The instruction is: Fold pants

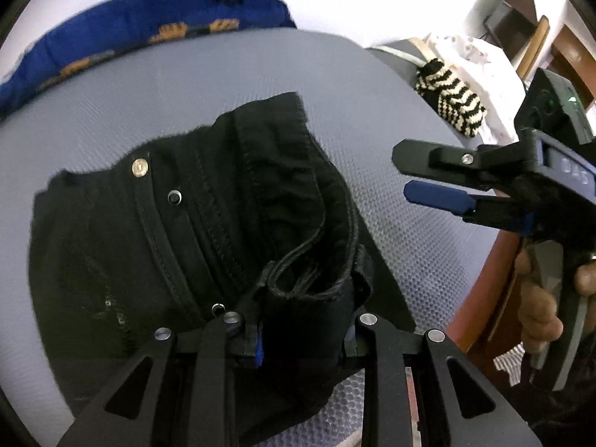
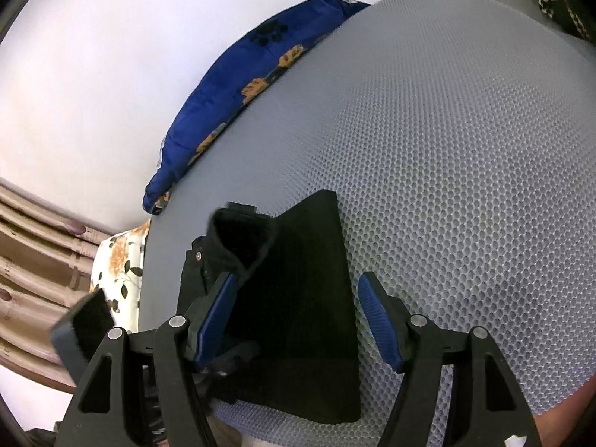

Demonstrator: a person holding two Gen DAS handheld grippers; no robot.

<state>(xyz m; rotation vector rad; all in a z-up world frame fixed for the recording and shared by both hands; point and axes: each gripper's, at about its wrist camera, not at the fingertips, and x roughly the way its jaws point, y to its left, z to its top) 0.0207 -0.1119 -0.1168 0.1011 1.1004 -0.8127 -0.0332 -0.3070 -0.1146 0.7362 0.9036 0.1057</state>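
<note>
The black pants [image 1: 193, 238] lie bunched on the grey mesh mat [image 1: 391, 223], waistband and metal button up. My left gripper [image 1: 303, 335] is down on the near folds; cloth fills the gap and hides its fingertips, so I cannot tell how its jaws stand. My right gripper [image 1: 421, 182] hovers at the right, open and empty. In the right wrist view the pants [image 2: 294, 298] lie folded between the spread blue fingers [image 2: 376, 316] of my right gripper [image 2: 294, 313], which is above them and not closed.
A blue patterned cushion [image 1: 156, 33] lies along the mat's far edge, also in the right wrist view [image 2: 238, 89]. A black-and-white knitted item [image 1: 450, 100] and white cloth [image 1: 484, 70] sit at the far right. A floral cloth [image 2: 119, 260] and wooden bed rim [image 1: 480, 298] border the mat.
</note>
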